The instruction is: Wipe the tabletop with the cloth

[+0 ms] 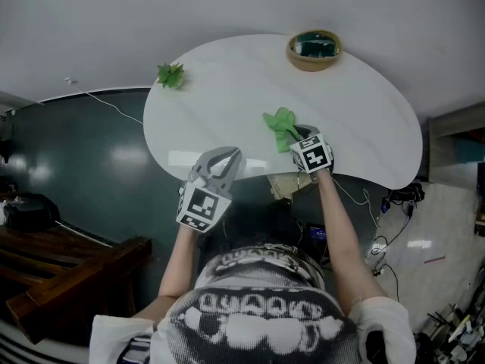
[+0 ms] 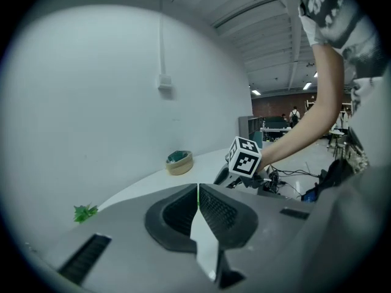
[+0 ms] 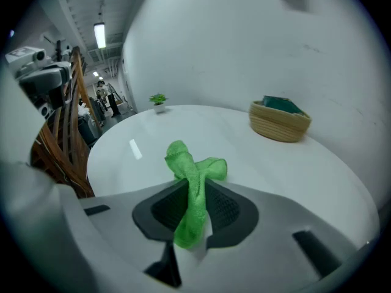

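1. Right gripper view: the right gripper [image 3: 198,187] has its jaws clamped on a bright green terry cloth [image 3: 185,159]. The cloth's bunched end rises past the jaw tips, well short of the round woven straw basket [image 3: 279,126].
2. That basket stands on the white oval tabletop [image 3: 269,170] and holds a folded dark teal thing [image 3: 282,104].
3. The left gripper [image 2: 197,191] has its jaws pressed together with nothing between them. It is farther from the basket than the right gripper.
4. A small green plant [image 1: 171,75] stands well left of the basket.
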A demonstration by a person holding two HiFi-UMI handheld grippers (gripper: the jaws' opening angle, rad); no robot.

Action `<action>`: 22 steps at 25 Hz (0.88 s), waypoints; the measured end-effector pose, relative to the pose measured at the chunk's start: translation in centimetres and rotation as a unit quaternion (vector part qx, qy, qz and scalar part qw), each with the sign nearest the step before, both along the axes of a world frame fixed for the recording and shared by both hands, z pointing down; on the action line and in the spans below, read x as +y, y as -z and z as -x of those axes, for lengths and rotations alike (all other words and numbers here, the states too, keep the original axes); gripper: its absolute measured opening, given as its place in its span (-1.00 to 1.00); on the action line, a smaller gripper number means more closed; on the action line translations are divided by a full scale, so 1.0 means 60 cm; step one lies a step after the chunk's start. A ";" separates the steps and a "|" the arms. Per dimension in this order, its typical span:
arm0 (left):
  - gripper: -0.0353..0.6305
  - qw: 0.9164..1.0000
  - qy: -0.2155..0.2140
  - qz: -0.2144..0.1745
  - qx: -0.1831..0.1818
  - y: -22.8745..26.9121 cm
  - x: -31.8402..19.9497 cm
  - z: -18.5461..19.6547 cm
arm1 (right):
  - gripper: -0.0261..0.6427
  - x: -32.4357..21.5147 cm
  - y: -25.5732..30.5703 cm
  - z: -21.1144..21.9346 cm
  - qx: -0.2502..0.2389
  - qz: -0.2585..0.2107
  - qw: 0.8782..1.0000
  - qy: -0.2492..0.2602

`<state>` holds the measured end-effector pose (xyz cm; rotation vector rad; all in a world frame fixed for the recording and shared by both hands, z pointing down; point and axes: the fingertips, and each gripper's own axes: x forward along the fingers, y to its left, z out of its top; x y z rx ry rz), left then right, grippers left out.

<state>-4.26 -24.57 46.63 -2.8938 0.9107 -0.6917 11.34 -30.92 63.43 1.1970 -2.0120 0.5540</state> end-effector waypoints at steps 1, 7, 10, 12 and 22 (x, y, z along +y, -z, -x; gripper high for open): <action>-0.87 1.000 -0.004 0.001 0.001 -0.001 0.003 -0.031 | -0.68 0.006 -0.002 -0.037 0.000 0.001 1.000 -0.007; -0.87 1.000 -0.025 0.000 -0.011 -0.002 0.014 -0.197 | -0.68 0.038 -0.009 -0.260 0.006 0.005 0.998 -0.058; -0.87 0.999 -0.038 0.001 -0.006 -0.005 0.028 -0.266 | -0.68 0.065 -0.011 -0.366 0.014 0.007 0.996 -0.087; -0.87 0.999 -0.049 0.003 -0.007 -0.007 0.036 -0.306 | -0.68 0.082 -0.010 -0.437 0.022 0.008 0.994 -0.109; -0.87 0.995 -0.102 0.005 -0.019 -0.005 0.060 -0.453 | -0.68 0.199 -0.008 -0.765 0.069 0.023 0.969 -0.234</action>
